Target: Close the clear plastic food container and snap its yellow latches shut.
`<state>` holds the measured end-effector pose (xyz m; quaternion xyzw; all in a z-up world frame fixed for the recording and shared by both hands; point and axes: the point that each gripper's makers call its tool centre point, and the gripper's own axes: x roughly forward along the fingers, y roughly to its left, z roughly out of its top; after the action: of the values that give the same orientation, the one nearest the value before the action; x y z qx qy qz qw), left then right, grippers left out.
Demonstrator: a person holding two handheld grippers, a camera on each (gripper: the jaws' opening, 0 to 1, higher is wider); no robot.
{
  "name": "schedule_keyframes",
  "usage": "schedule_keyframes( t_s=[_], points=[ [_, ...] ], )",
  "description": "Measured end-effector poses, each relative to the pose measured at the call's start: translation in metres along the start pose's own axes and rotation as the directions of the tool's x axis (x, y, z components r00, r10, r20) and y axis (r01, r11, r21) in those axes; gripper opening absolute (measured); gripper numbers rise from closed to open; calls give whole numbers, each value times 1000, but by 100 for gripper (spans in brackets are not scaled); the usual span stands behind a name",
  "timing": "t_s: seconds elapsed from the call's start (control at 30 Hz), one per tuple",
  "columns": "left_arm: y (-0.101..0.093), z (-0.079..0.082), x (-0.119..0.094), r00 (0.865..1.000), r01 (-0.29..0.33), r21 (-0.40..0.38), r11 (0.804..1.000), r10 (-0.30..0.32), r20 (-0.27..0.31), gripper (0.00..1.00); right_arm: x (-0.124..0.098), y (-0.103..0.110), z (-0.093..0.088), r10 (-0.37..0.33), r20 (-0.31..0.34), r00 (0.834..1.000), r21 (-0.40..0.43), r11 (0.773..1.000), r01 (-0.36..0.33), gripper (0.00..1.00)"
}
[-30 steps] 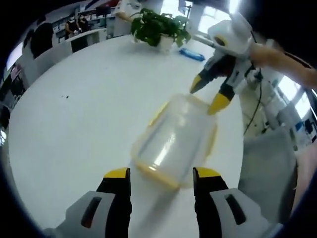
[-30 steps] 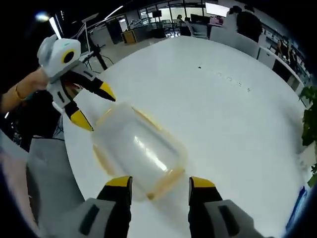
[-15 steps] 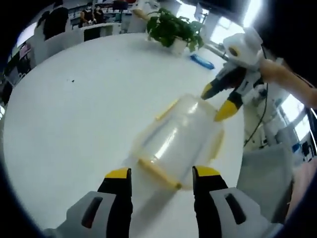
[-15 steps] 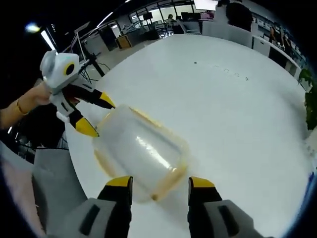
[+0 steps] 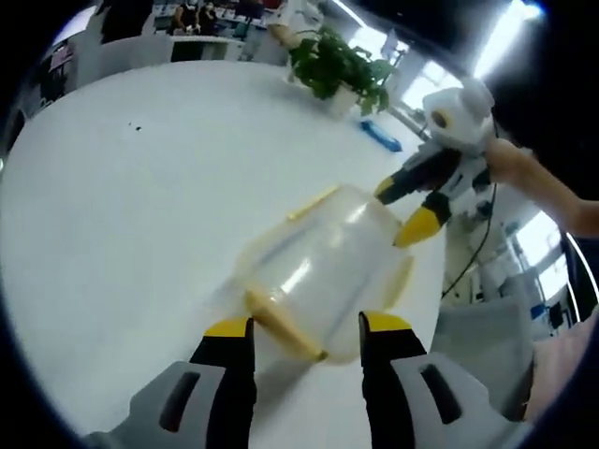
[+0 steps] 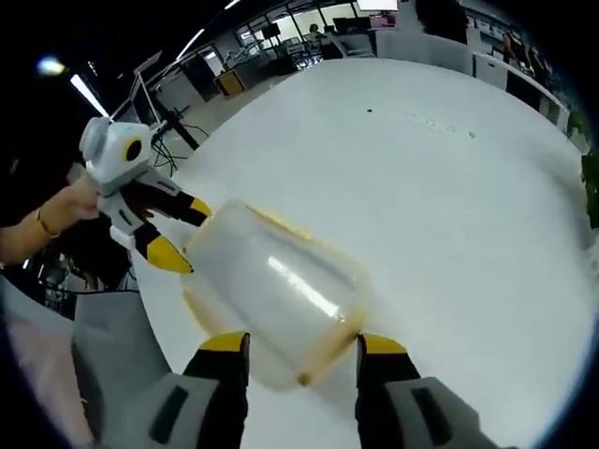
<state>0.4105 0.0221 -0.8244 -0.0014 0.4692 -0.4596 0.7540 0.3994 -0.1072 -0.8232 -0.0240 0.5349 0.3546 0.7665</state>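
Flanking container w/ table | both hand-held grippers released | container rotated slightly

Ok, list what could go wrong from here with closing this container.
1. The container sits near the table edge; a hard push might slide it off.
2. The left hand-held gripper and right hand-held gripper press from opposite ends, so uneven force could tip or spin it.
3. The yellow latches look unsnapped and blurred; one may be missed.
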Motion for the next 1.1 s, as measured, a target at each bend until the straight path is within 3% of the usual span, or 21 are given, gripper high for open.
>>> schedule_keyframes(
  t_s=[0.1, 0.43, 0.5, 0.53, 0.77, 0.93, 1.03, 1.07, 1.1],
  points=[
    [-4, 0, 3, 999, 32, -25, 999, -32, 8, 42, 0, -1, 0, 9, -9, 1000, -2, 1000, -9, 43],
    [-3, 0, 6, 999, 37, -38, 999, -38, -9, 41, 3, 0, 0, 28, -49, 998, 15, 1000, -27, 40],
    [-4, -1, 6, 999, 39, -35, 999, -40, -26, 41, 11, 2, -2, 92, -29, 995, 155, 984, -87, 41],
    [-4, -1, 6, 999, 36, -39, 999, -37, -29, 41, 10, -3, -4, 90, -34, 995, 103, 991, -86, 41],
    [-3, -1, 6, 997, 43, -33, 999, -45, -60, 40, 9, 4, -1, 104, -28, 994, 110, 989, -100, 42],
    [-5, -1, 6, 991, 36, -14, 999, -37, -126, 39, 10, 8, -1, 79, -51, 996, 115, 991, -72, 44],
    [-3, -2, 8, 986, 45, -43, 998, -51, -156, 38, 11, 7, -1, 78, -49, 996, 125, 990, -71, 45],
    [12, -13, 5, 979, -29, -10, 1000, 26, -202, 36, 12, 7, -1, 76, -42, 996, 115, 991, -71, 45],
    [0, -7, 15, 984, 37, -45, 998, -44, -174, 36, 9, 7, -1, 70, -50, 996, 132, 989, -62, 45]
  ],
)
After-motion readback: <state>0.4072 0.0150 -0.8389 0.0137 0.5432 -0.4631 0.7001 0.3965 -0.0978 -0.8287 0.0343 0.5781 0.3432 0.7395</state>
